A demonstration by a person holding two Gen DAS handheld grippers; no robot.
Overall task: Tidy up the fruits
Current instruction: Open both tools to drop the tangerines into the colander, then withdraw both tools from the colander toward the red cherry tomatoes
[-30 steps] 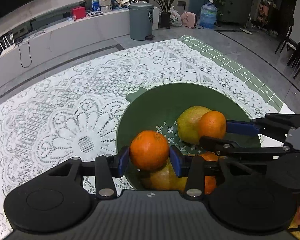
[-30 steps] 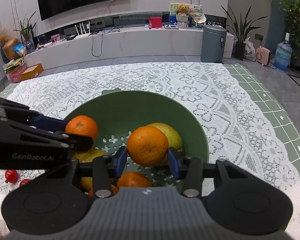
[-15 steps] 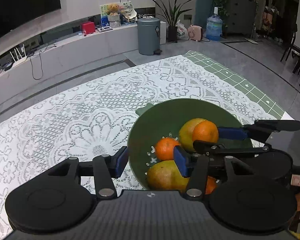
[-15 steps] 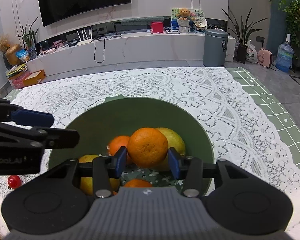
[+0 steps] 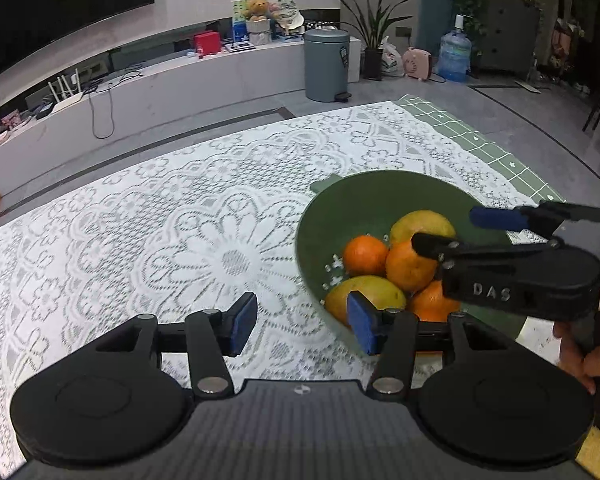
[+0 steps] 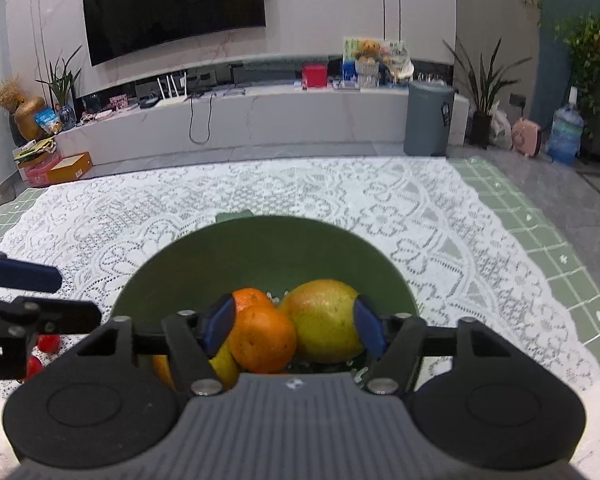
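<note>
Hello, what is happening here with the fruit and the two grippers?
A person is sorting fruit into a green bowl on a lace-covered table. The left gripper is open and empty, beside the bowl's rim. The right gripper hangs open over the bowl, around an orange and a yellow-green fruit without squeezing them. Several fruits already lie in the bowl.

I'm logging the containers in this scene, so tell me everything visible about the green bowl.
The green bowl is round and deep, matte like plastic, with small drain holes in its floor and a tab handle on the far rim. It sits upright on the white lace tablecloth. Inside lie oranges and larger yellow-green fruits, piled touching. The right gripper hangs open over them.
</note>
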